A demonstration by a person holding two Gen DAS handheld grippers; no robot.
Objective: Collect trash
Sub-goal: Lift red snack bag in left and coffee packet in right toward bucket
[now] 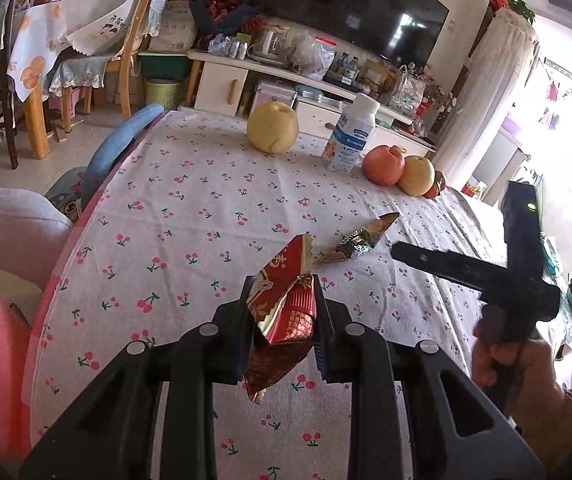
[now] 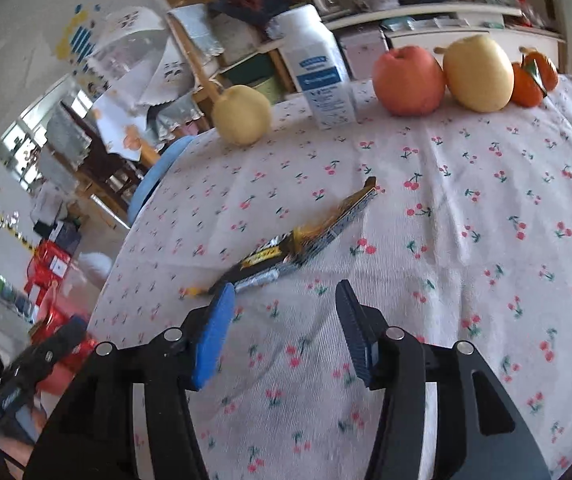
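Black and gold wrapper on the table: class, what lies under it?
The black and gold wrapper lies flat on the cherry-print tablecloth, beyond the open right tool. Only cloth shows around it; anything beneath the wrapper itself is covered.

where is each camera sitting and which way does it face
Left wrist: on the left gripper, angled down across the table; it is shut on a red wrapper; the right gripper and a hand show.
Right wrist: on the right gripper, open, facing a dark wrapper.
Shared: dark wrapper, white bottle, red apple.
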